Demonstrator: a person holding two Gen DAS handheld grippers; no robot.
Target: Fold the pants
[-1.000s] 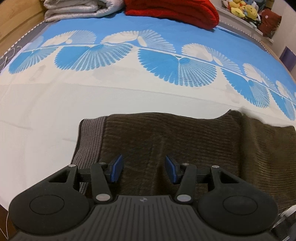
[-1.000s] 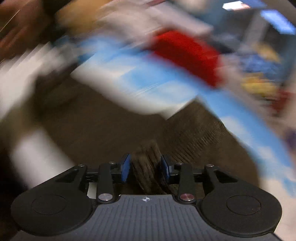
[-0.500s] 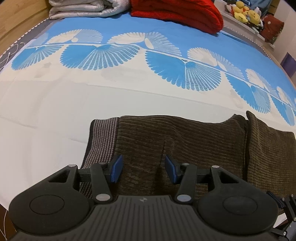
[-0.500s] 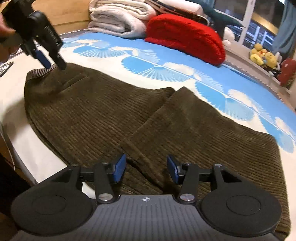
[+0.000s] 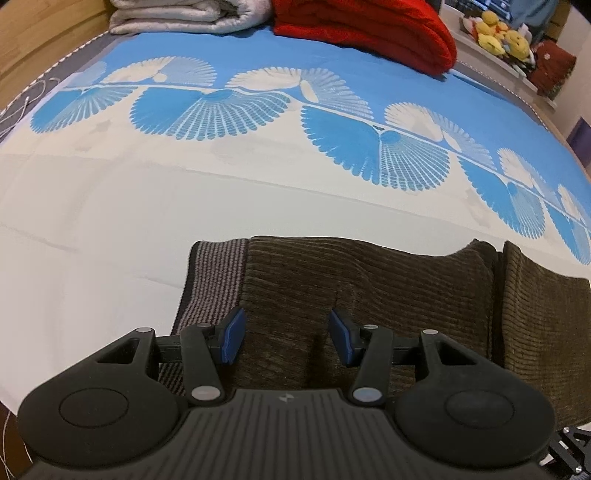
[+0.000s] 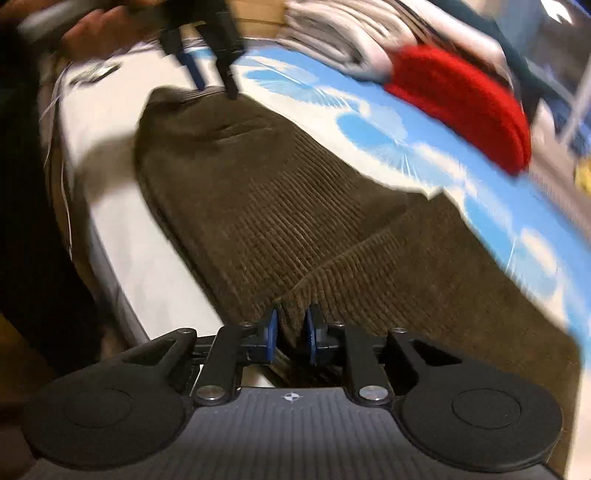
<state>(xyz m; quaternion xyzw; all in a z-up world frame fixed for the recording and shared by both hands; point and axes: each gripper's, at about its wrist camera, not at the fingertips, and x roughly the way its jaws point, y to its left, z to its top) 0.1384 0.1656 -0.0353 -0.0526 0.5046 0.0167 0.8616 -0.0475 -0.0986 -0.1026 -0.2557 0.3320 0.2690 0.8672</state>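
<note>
The brown pants (image 6: 295, 206) lie flat on the bed (image 5: 110, 229). My right hand-held gripper (image 6: 290, 334) has just clenched on their near folded edge; my left hand-held gripper (image 5: 286, 338), released, hangs over the waistband end.

Right gripper (image 6: 290, 334) just closed — seemingly pinching pants (image 6: 295, 221).

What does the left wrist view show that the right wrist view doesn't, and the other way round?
Only the left wrist view: the pants' grey ribbed waistband seen close, and yellow plush toys.

Only the right wrist view: the right claw, its jaws just closing, pinching a fold of the pants, and a hand holding the left claw.

Both: pants, blue-patterned bedspread, red blanket, left claw open over the waistband.
</note>
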